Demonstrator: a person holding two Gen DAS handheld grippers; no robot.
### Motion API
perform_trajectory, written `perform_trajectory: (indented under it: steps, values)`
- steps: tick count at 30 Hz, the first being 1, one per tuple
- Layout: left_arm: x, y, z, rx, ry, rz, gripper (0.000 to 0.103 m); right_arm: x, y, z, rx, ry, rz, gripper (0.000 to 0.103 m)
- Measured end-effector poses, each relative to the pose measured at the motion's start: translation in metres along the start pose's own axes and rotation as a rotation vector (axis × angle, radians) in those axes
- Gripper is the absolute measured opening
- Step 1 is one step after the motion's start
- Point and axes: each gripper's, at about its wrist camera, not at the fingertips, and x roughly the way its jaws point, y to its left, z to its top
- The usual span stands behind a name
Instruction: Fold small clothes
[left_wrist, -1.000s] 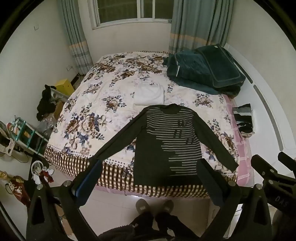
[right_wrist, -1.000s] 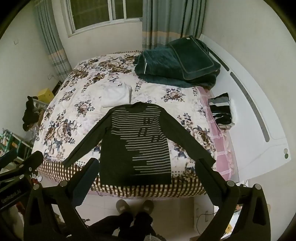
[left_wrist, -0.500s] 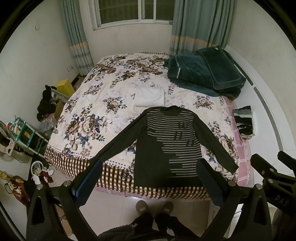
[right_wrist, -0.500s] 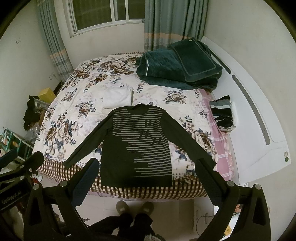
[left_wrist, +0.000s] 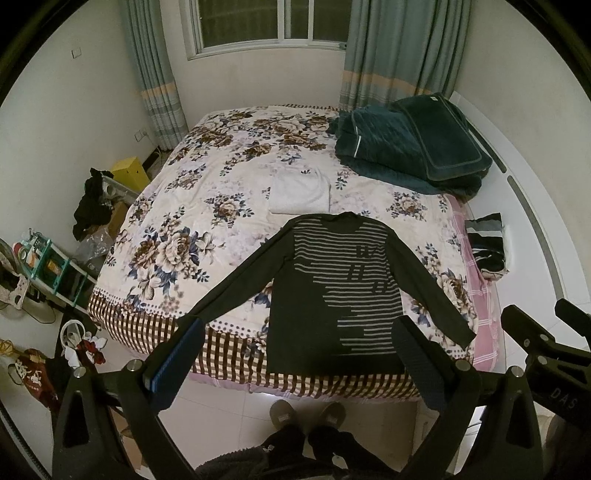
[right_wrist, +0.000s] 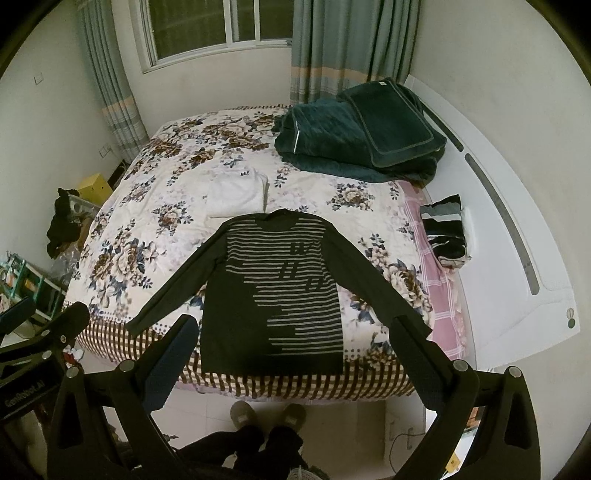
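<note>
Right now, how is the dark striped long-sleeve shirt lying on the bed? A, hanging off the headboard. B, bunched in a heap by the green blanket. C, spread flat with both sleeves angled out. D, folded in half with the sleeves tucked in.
C: the striped shirt lies flat near the foot edge of the bed, both sleeves angled outward, nothing folded yet, with a folded white garment just beyond its collar.
</note>
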Motion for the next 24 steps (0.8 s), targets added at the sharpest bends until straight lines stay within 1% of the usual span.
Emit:
perform_trajectory:
  steps: [4,5,12,15,24]
  values:
    - [0.0,0.0,0.0,0.0,0.0,0.0,0.103,-0.001,0.001,0.002,0.001,0.0,0.0,0.103]
    - [-0.003,0.004,0.009,-0.003,0.0,0.001,0.103,0.0,0.0,0.001,-0.002,-0.001,-0.001,0.103]
    - [-0.006,0.006,0.016,-0.004,0.0,-0.001,0.103,0.001,-0.001,0.0,-0.001,-0.001,0.001,0.103]
    - [-0.005,0.004,0.016,-0.003,-0.003,0.001,0.103,-0.007,0.006,0.009,-0.001,-0.001,0.001,0.103]
    - [-0.007,0.002,0.023,-0.008,-0.008,0.002,0.103,-0.006,0.005,0.007,-0.002,-0.004,0.001,0.103]
